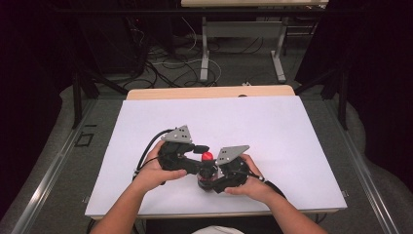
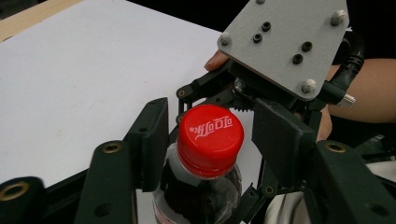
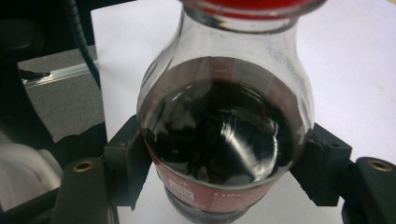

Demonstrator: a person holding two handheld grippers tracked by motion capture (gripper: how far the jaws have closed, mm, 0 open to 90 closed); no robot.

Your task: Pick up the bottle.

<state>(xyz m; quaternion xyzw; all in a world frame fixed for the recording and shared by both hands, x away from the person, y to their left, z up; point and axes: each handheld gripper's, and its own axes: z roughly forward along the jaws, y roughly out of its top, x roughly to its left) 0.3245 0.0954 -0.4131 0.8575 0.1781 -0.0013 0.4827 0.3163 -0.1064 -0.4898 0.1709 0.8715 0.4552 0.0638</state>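
1. High view: a person sits at the near edge of a white table top (image 1: 272,131), forearms coming in from below, with a black two-jaw tool in each hand.
2. The left gripper (image 1: 200,149) and the right gripper (image 1: 210,181) meet near the front middle of the table, close together over one small bottle (image 1: 207,170).
3. The bottle stands upright on the white surface, and its red cap (image 1: 207,156) shows between the two tools.
4. Right gripper view: the right gripper (image 3: 224,168) has its two pads pressed against opposite sides of the bottle (image 3: 224,140), clamping the wide body just above the red label. Dark cola fills it up to the shoulder.
5. Left gripper view: the left gripper (image 2: 212,133) sits around the red cap (image 2: 210,137), one pad on each side.
6. Its jaws are spread a little; the right-hand pad stands clear of the cap with a gap showing, while the left-hand pad lies just beside the neck, and I cannot tell whether it touches.
7. Behind the cap in that view sits the other tool's grey plate (image 2: 285,42), with the person's hand under it.
8. Beyond the table, cables (image 1: 170,68) trail over the floor.
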